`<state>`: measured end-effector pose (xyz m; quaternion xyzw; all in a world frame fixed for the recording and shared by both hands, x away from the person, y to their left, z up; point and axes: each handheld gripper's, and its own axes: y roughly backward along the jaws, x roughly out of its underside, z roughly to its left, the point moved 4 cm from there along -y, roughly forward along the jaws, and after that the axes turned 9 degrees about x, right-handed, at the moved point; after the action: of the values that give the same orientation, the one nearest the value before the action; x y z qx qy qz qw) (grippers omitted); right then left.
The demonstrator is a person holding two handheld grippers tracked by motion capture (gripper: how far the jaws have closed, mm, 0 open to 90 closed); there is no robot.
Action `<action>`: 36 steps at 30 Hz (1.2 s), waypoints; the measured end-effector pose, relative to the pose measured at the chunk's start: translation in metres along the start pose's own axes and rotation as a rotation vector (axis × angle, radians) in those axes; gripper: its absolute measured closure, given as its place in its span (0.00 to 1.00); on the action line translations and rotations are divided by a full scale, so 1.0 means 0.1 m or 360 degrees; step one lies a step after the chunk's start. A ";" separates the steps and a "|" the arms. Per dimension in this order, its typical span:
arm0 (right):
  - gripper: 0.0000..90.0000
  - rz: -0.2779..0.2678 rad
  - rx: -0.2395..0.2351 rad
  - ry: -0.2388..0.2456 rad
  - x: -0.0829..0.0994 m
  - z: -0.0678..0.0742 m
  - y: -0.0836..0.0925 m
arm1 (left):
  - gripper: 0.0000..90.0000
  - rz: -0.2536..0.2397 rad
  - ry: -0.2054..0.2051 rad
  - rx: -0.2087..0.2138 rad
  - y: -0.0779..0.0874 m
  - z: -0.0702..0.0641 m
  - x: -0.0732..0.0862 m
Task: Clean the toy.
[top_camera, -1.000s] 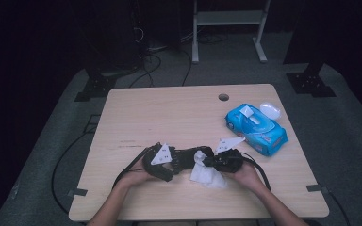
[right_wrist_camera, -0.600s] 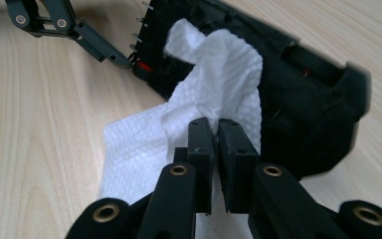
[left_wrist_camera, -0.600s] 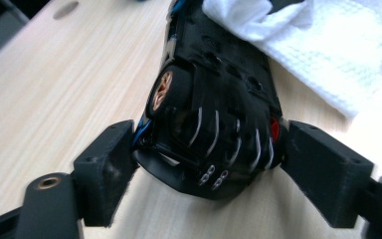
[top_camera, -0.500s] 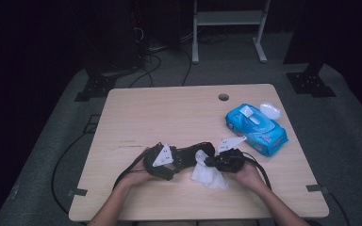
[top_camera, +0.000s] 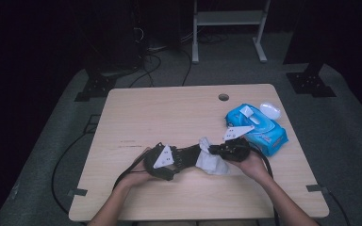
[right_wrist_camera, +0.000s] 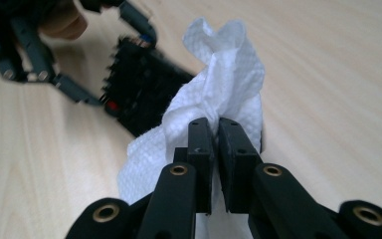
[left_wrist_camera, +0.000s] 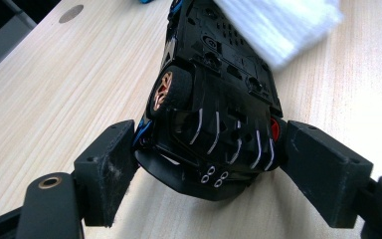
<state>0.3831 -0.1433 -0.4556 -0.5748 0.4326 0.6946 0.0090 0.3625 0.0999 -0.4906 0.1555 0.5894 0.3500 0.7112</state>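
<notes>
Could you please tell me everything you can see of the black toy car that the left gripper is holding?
The black plastic toy car is turned underside up, showing a moulded chassis with silver ribs, small silver exhaust tips at the end nearest the camera, one black tyre on a copper-coloured rim, a hint of blue bodywork and a red spot at one side. The left gripper clamps that end between its jaws above the light wooden table. The crumpled white wipe lies against its far end.

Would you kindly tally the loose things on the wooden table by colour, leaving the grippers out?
Black: 1, the black toy car, lying underside up
White: 2, the crumpled white paper wipe and the small white oval lid
Blue: 1, the blue soft pack of wipes
Total: 4
</notes>
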 end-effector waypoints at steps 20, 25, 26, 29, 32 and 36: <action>0.62 0.0177 -0.0172 -0.0033 -0.07 -0.26 -0.24 | 0.24 0.0017 -0.0070 -0.0029 -0.02 -0.02 -0.02; 0.63 0.0181 -0.0167 0.0023 -0.04 -0.21 -0.28 | 0.24 0.0010 -0.0020 0.0007 -0.01 0.00 -0.01; 0.64 0.0178 -0.0167 0.0026 -0.04 -0.20 -0.28 | 0.24 0.0003 -0.0009 0.0018 0.00 0.00 -0.01; 0.64 0.0154 -0.0155 0.0052 -0.02 -0.19 -0.26 | 0.24 -0.0025 0.0047 0.0059 0.00 0.01 -0.01; 0.65 0.0127 -0.0128 0.0113 -0.01 -0.15 -0.23 | 0.25 -0.0084 0.0137 0.0094 0.01 0.05 -0.01; 0.66 0.0099 -0.0096 0.0180 -0.01 -0.11 -0.22 | 0.25 -0.0097 0.0283 0.0155 0.00 0.10 0.02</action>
<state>0.4031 -0.1359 -0.4672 -0.5993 0.4289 0.6738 -0.0544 0.3717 0.1031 -0.4894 0.1401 0.6710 0.3116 0.6581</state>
